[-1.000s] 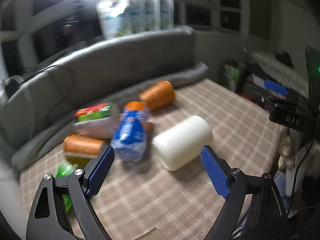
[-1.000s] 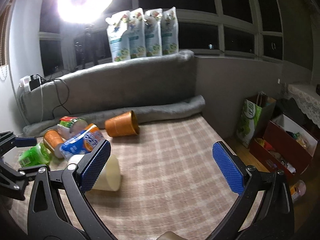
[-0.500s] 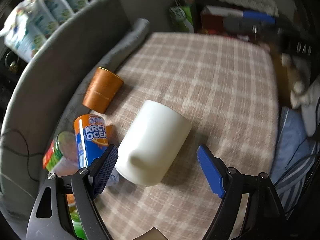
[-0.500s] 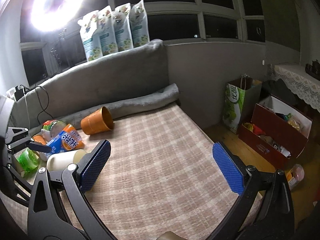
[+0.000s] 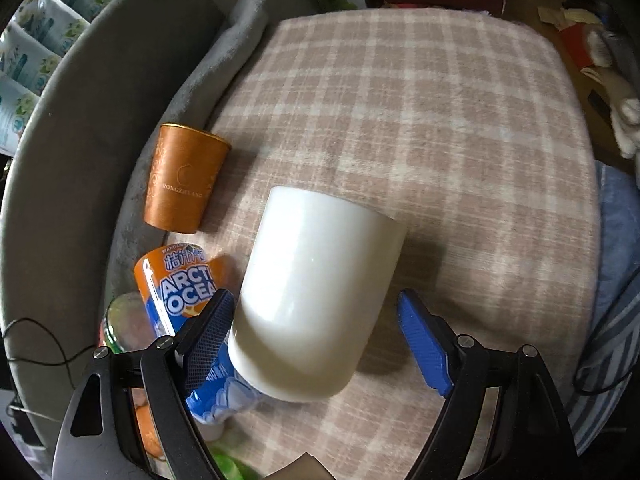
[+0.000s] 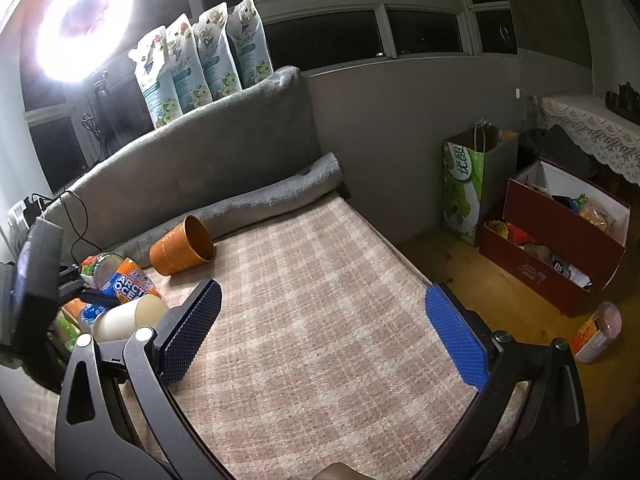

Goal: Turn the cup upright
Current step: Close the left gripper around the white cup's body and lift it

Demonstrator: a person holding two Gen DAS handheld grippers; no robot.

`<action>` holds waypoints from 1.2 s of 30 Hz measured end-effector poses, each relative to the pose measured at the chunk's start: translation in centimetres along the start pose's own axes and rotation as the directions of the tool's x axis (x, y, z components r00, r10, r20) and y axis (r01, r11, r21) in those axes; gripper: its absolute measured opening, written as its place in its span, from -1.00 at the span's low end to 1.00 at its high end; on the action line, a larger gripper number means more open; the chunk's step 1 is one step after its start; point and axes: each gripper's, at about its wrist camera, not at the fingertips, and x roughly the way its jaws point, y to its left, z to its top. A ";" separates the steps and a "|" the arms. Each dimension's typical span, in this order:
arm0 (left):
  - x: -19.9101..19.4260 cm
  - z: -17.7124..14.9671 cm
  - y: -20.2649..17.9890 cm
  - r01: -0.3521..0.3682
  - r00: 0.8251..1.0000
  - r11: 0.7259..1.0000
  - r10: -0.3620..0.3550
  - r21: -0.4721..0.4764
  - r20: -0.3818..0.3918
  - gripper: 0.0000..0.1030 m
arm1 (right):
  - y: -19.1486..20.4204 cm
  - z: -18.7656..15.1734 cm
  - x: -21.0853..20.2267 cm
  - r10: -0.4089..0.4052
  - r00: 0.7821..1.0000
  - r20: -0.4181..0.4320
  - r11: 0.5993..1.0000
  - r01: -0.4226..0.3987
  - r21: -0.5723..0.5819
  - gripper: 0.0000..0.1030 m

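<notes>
A white cup point(image 5: 316, 292) lies on its side on the checked cloth point(image 5: 440, 140), its closed base nearest my left gripper. My left gripper point(image 5: 316, 344) is open and looks down on it, the jaws standing either side of the cup's base end without touching. The cup also shows in the right wrist view point(image 6: 128, 316), lying with its mouth to the right. My right gripper point(image 6: 320, 332) is open and empty above the cloth, to the right of the cup. The left gripper's body point(image 6: 32, 300) shows at the left edge there.
An orange paper cup point(image 5: 182, 178) lies on its side by the grey rolled blanket point(image 5: 208, 64). An Arctic Ocean bottle point(image 5: 180, 284) lies against the white cup's left. A jar point(image 5: 124, 328) lies further left. Boxes point(image 6: 560, 240) and a green bag point(image 6: 466, 188) stand on the floor right.
My left gripper has swung from a low forward view to looking down over the white cup and has come closer to it. My right gripper shifted slightly; both stayed open.
</notes>
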 end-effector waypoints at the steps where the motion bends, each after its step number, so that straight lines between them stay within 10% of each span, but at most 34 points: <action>1: 0.3 0.1 0.2 -0.002 1.000 1.000 0.002 -0.004 -0.003 0.62 | 0.0 0.0 0.0 0.000 1.000 -0.001 1.000 0.000 0.000 1.00; 21: 1.0 -2.6 2.6 0.121 0.992 0.949 -0.122 -0.291 0.015 0.54 | 0.9 -0.1 -0.4 0.045 0.999 -0.005 0.999 -0.045 -0.001 1.00; 36: -2.3 -8.5 1.1 0.186 0.982 0.788 -0.127 -0.587 0.140 0.46 | 3.9 -0.4 -2.0 0.132 0.991 -0.017 0.990 -0.133 -0.051 1.00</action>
